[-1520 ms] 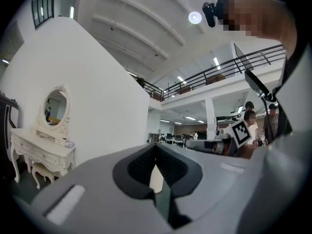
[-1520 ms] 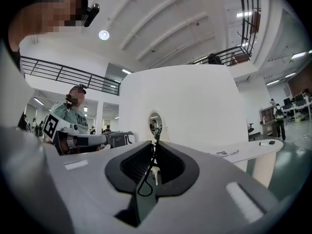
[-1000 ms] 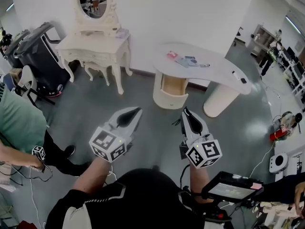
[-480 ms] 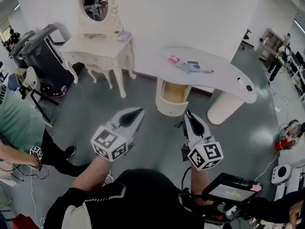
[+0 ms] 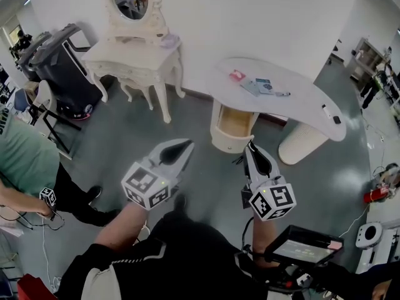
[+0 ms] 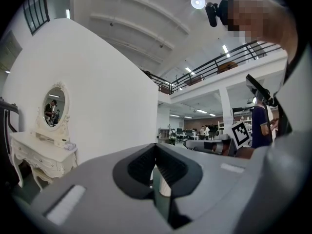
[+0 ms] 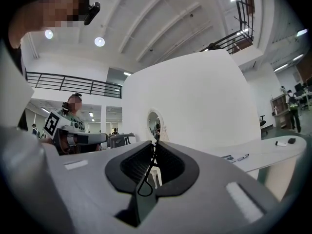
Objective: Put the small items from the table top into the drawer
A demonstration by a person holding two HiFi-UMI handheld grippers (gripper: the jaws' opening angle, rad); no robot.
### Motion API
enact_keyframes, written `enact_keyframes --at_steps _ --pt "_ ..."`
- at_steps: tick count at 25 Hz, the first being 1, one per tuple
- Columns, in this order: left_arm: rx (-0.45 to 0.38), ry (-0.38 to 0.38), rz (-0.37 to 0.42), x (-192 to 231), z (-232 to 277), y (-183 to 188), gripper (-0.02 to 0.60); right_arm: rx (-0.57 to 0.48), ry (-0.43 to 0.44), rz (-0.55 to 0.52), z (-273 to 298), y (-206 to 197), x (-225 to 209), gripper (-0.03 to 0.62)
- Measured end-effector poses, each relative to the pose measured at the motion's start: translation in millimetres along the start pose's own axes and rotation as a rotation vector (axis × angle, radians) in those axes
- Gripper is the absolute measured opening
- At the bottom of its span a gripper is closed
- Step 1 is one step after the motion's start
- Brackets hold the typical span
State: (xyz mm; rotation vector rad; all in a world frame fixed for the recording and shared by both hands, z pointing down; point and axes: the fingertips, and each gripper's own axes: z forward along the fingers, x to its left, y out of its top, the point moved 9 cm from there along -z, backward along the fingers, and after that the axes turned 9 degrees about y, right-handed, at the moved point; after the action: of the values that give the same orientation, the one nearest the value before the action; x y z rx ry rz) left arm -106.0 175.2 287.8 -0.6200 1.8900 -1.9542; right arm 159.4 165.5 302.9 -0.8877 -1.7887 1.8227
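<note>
Head view: my left gripper [image 5: 185, 144] and right gripper [image 5: 249, 145], jaws pressed together on nothing, well short of the bench [image 5: 300, 102]. Small items [image 5: 257, 85] lie on its top; drawer [image 5: 232, 122] beneath stands open.

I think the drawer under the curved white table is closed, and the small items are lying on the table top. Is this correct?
Not quite. The drawer is open: the head view shows its wooden inside. The rest is right: the small items lie on top of the curved white table.
</note>
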Motion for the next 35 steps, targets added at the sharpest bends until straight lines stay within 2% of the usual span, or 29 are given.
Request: enact_keyframes --at_steps 20,26,35 --pt "-0.038 -0.045 -0.047 150.4 82.2 7.6 0.000 0.007 -0.072 -0.035 148.1 17.8 -30.9 0.034" --pt "-0.026 -0.080 -0.064 191.4 101.7 2.8 0.000 0.023 -0.087 -0.036 187.0 17.8 -32.9 0.034" --pt "-0.009 -0.121 -0.091 209.2 145.5 -5.0 0.000 0.041 -0.135 -0.004 204.5 11.0 -61.7 0.034"
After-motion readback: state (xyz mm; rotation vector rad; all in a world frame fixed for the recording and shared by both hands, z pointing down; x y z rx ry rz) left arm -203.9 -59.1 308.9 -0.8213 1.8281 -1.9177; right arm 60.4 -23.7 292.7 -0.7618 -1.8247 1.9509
